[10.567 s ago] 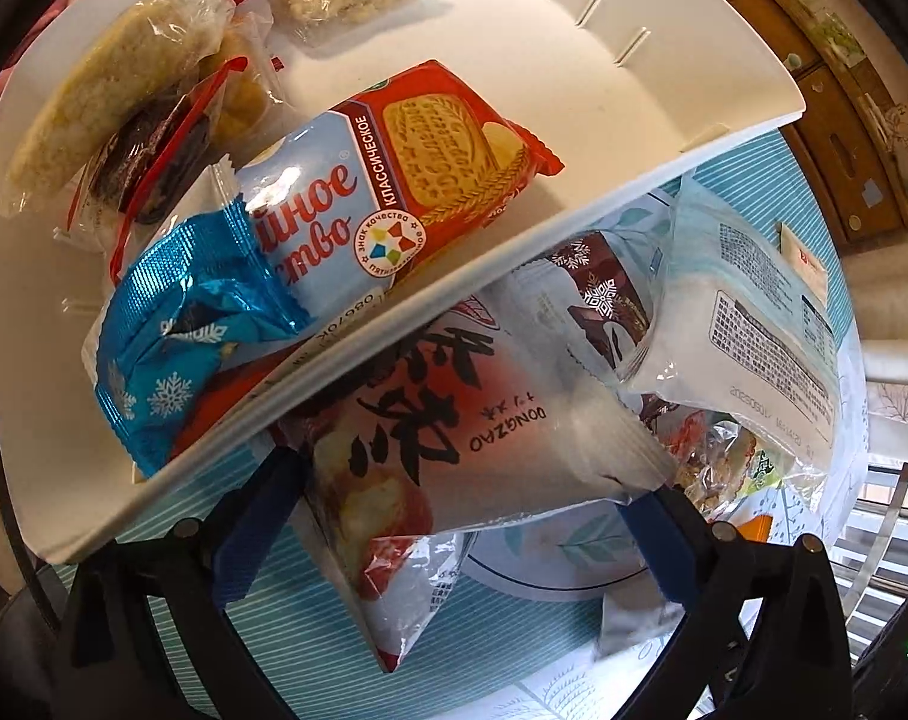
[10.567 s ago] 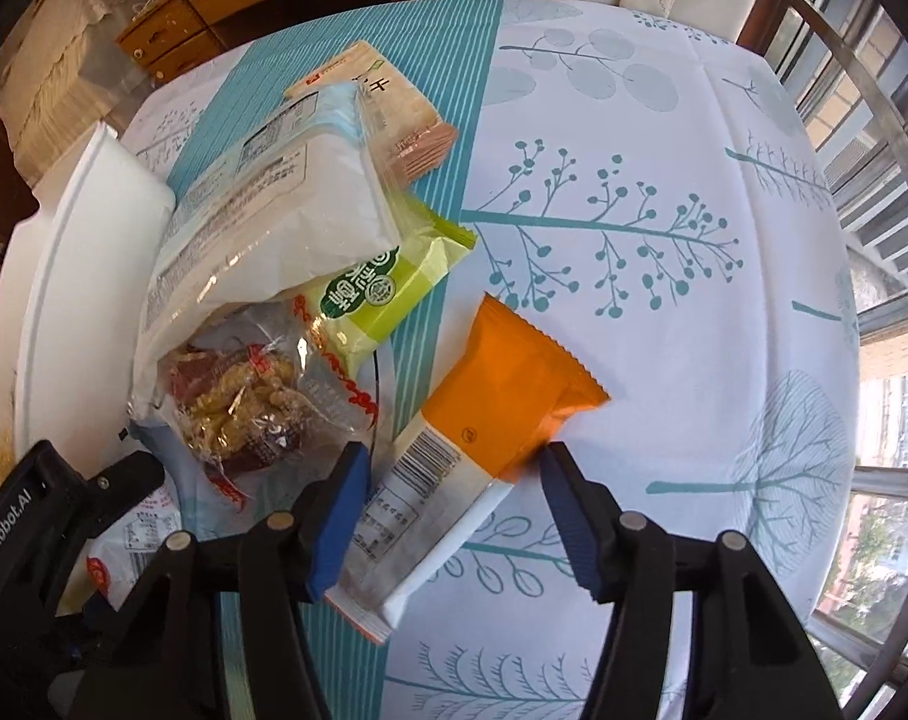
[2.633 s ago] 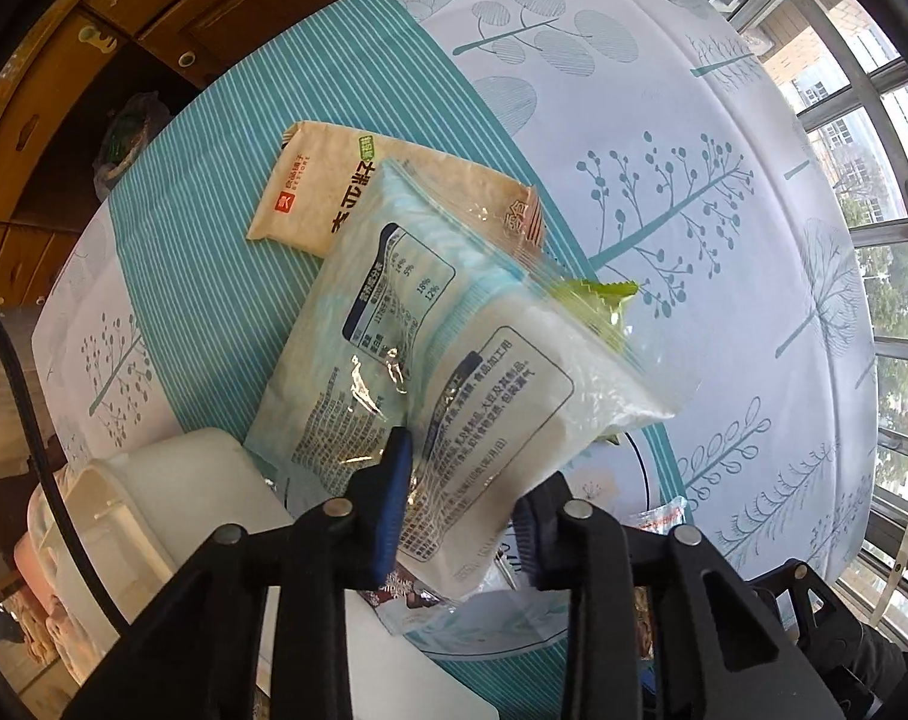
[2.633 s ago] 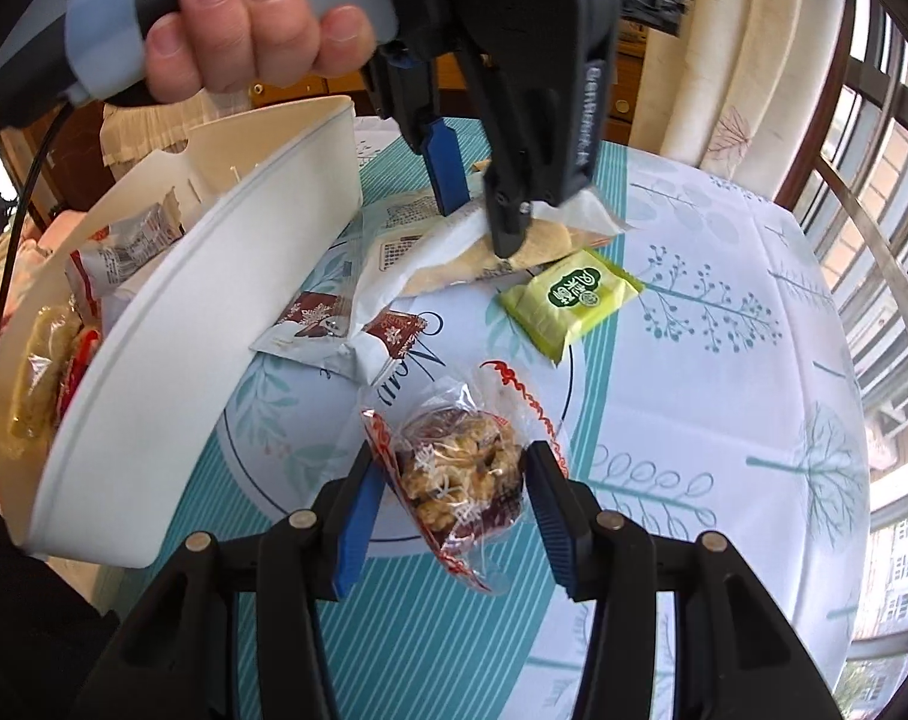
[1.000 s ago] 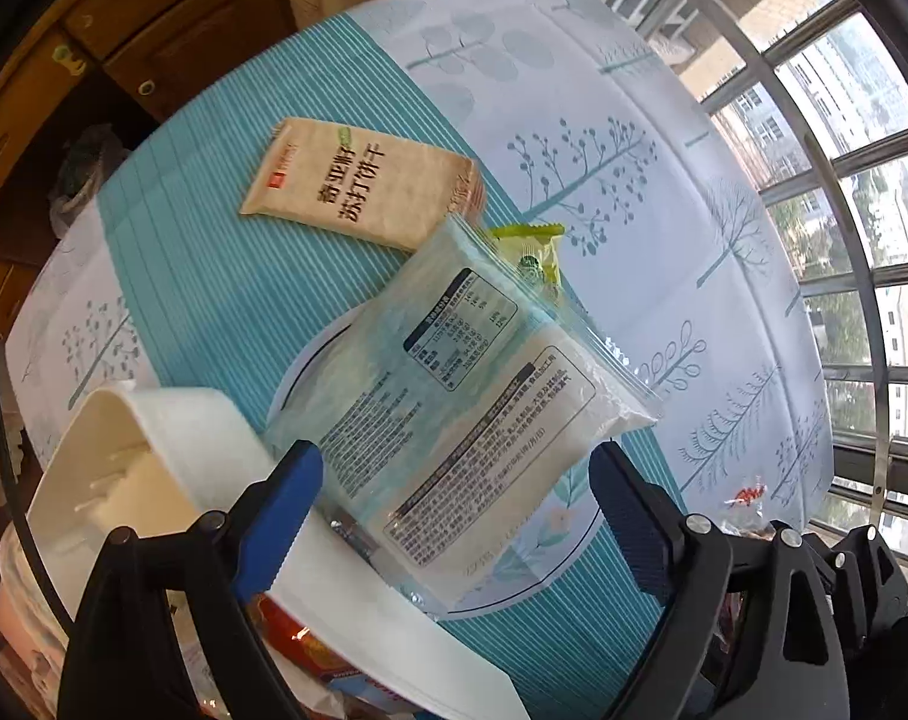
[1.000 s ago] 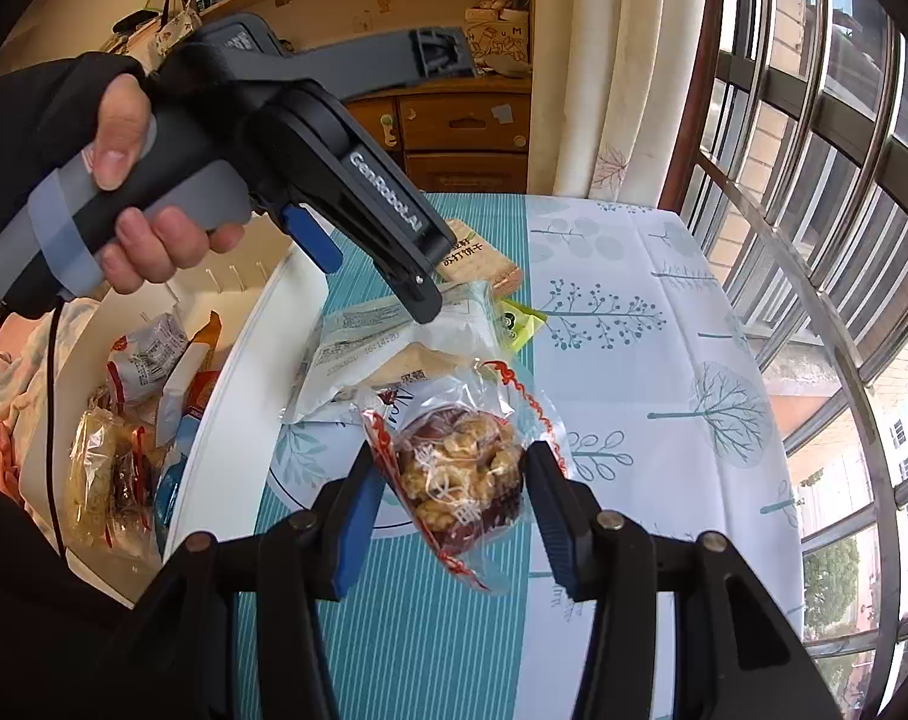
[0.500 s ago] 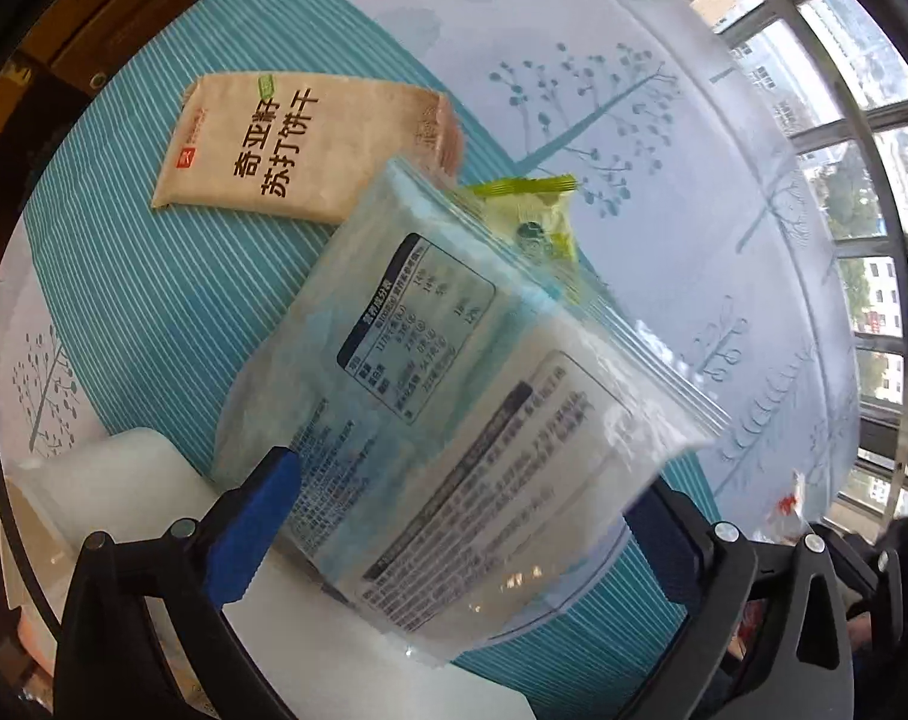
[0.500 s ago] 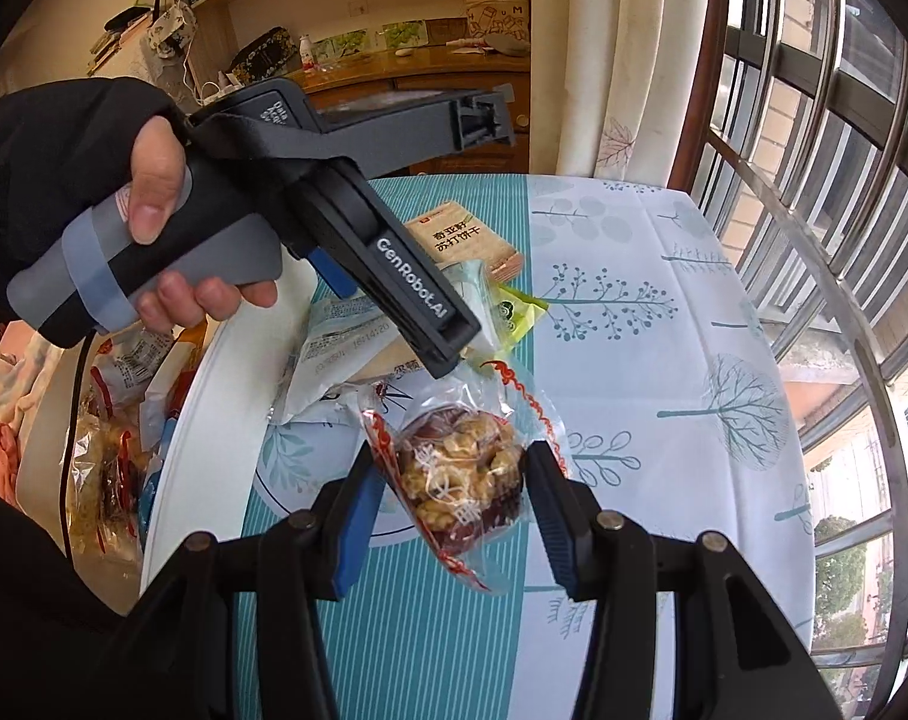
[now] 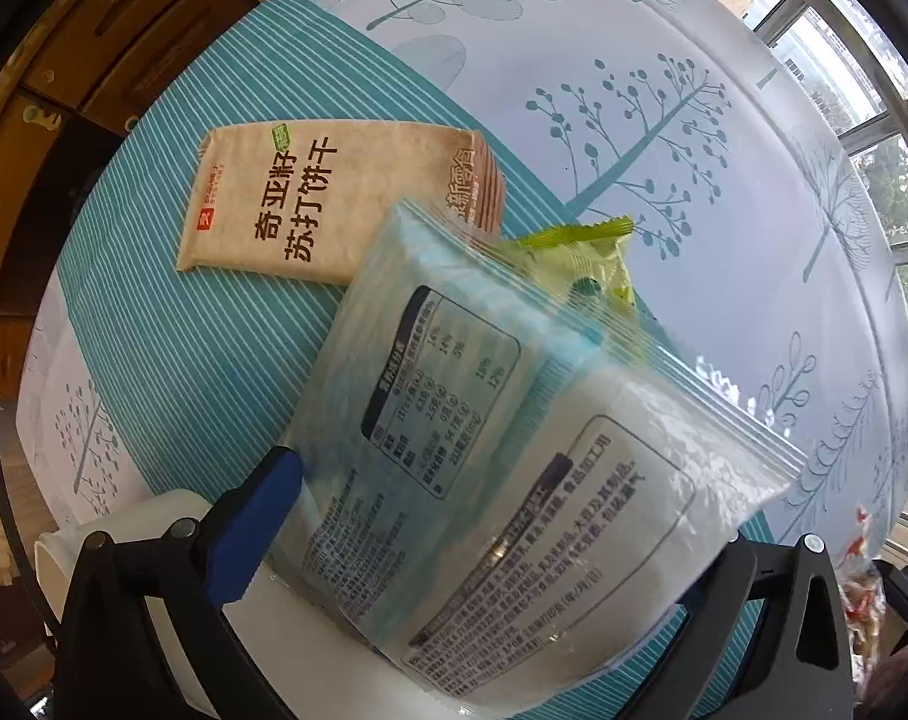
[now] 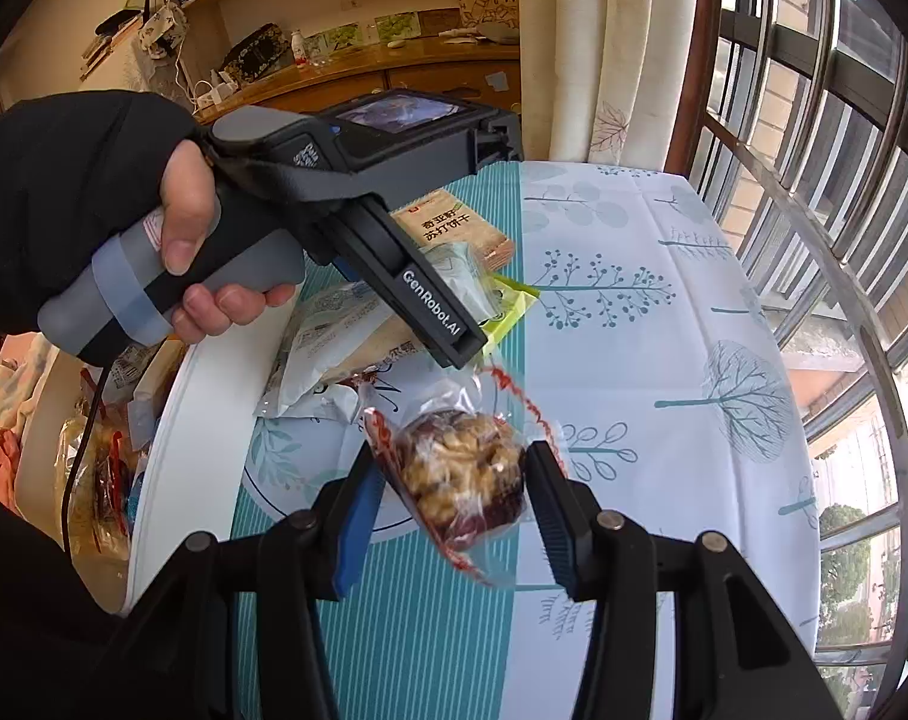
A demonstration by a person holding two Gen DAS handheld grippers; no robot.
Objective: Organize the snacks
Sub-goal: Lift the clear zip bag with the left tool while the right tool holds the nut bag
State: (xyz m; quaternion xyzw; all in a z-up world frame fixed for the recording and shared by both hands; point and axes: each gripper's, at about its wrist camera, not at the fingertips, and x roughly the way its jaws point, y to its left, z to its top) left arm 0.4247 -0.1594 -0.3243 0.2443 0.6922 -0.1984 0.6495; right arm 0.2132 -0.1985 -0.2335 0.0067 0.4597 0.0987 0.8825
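A big clear zip bag (image 9: pixel 484 450) of white snacks lies tilted across the white tray's rim (image 9: pixel 172 516) and the table. My left gripper (image 9: pixel 490 552) points straight down over it, open wide, and the bag fills the gap between its fingers; the right finger is hidden behind the bag. Beyond the bag lie a beige cracker pack (image 9: pixel 310 210) and a green packet (image 9: pixel 592 264). My right gripper (image 10: pixel 454 510) is shut on a clear walnut-and-date packet (image 10: pixel 460 480), held above the table beside the tray (image 10: pixel 184 432).
A teal and white tree-print cloth (image 10: pixel 634 360) covers the round table. The tray holds several wrapped snacks (image 10: pixel 100 468) at its left side. A person's hand (image 10: pixel 184 240) grips the left tool. Window bars (image 10: pixel 844 240) stand to the right, a wooden cabinet (image 10: pixel 346 90) behind.
My left gripper has sunk closer over the big bag, which now looks larger and reaches both fingers; its fingers stand a little wider. The right gripper and its walnut packet have kept still.
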